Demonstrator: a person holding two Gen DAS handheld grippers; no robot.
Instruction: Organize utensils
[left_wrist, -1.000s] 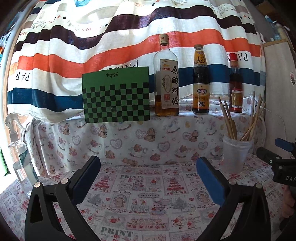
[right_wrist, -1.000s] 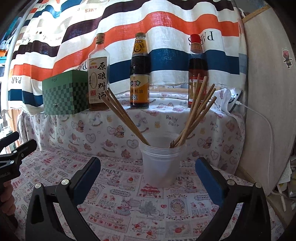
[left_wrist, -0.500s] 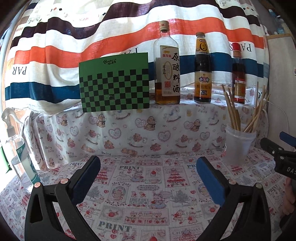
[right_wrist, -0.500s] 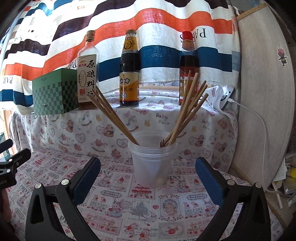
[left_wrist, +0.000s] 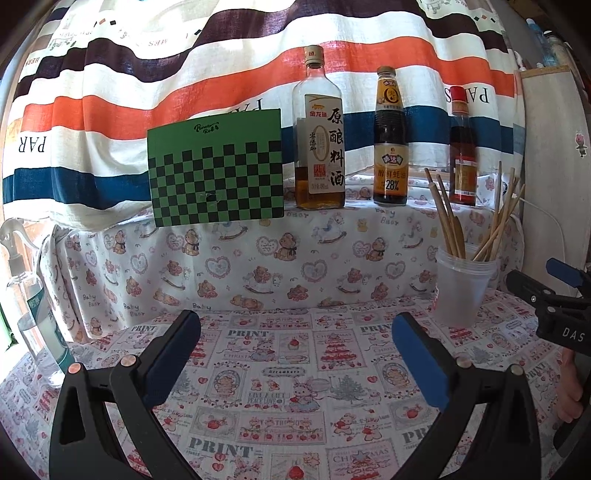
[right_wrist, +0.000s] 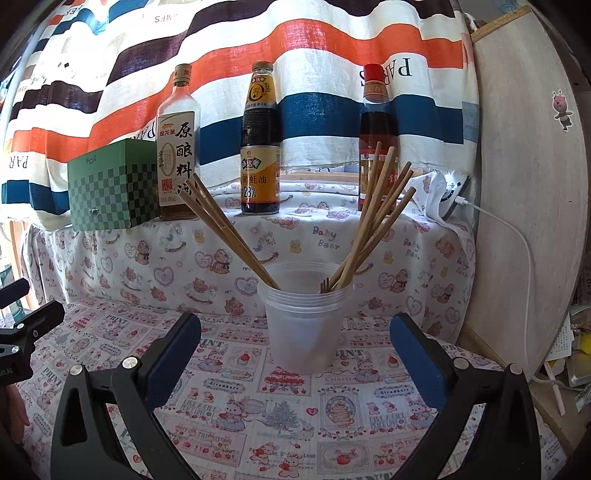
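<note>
A clear plastic cup (right_wrist: 304, 325) stands on the printed tablecloth and holds several wooden chopsticks (right_wrist: 376, 229), leaning left and right. My right gripper (right_wrist: 295, 339) is open and empty, its jaws wide apart on either side of the cup, a little short of it. In the left wrist view the cup (left_wrist: 463, 291) sits at the right, with the right gripper (left_wrist: 554, 295) beside it. My left gripper (left_wrist: 295, 339) is open and empty over the cloth, well left of the cup.
On a raised ledge behind stand a green checkered box (left_wrist: 216, 170) and three sauce bottles (left_wrist: 319, 140) (left_wrist: 389, 144) (left_wrist: 461, 151). A spray bottle (left_wrist: 33, 295) stands at the far left. A wooden panel (right_wrist: 528, 203) and white cable (right_wrist: 517, 251) are at the right.
Both grippers have pulled back and risen slightly; the cup now looks a little smaller and lower in both views. Both stay open.
</note>
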